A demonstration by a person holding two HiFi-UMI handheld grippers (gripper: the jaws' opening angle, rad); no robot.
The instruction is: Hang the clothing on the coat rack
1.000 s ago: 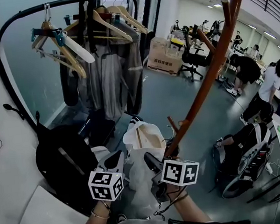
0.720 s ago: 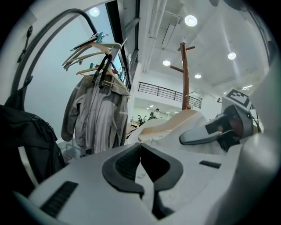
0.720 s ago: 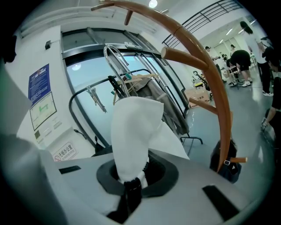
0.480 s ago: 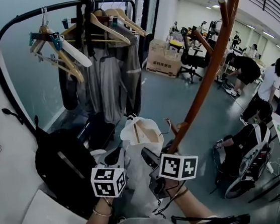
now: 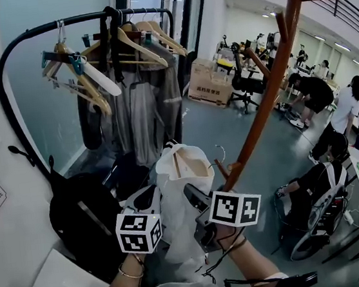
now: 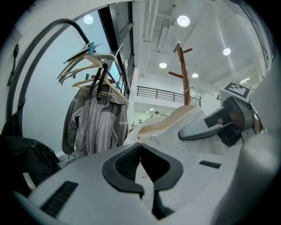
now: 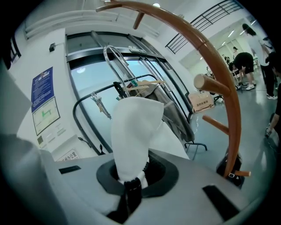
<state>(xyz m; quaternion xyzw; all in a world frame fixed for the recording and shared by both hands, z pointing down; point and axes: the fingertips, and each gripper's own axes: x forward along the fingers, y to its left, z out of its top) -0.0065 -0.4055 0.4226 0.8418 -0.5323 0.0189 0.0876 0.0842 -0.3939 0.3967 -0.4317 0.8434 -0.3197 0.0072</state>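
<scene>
Fabric of the white garment (image 7: 134,127) is standing up out of the right gripper (image 7: 131,178), whose jaws are pressing together on a bunched fold of it. In the head view that right gripper (image 5: 196,197) is sitting against the garment's right side, with the garment (image 5: 177,201) hanging between the two grippers on a wooden hanger (image 5: 192,166). The left gripper (image 5: 151,198) is lying against the garment's left side. In the left gripper view its pads (image 6: 127,160) are meeting at the tips, and pale cloth is showing in the narrow gap below them, so it is pinching the garment too. The hanger's thin metal hook (image 7: 115,57) is poking up above the cloth, clear of any peg. The coat rack (image 5: 277,79), a curved brown wooden pole with short pegs (image 7: 211,83), is standing just to the right of the garment, its foot near the right gripper. To the left, a black clothes rail (image 5: 21,43) is carrying several wooden hangers (image 5: 80,70) and grey jackets (image 5: 141,108). A black bag (image 5: 84,213) is resting below the rail, just beside the left gripper. A cardboard box (image 5: 210,84) is sitting on the floor farther back, and people (image 5: 319,93) are bending over at the right side of the room.
</scene>
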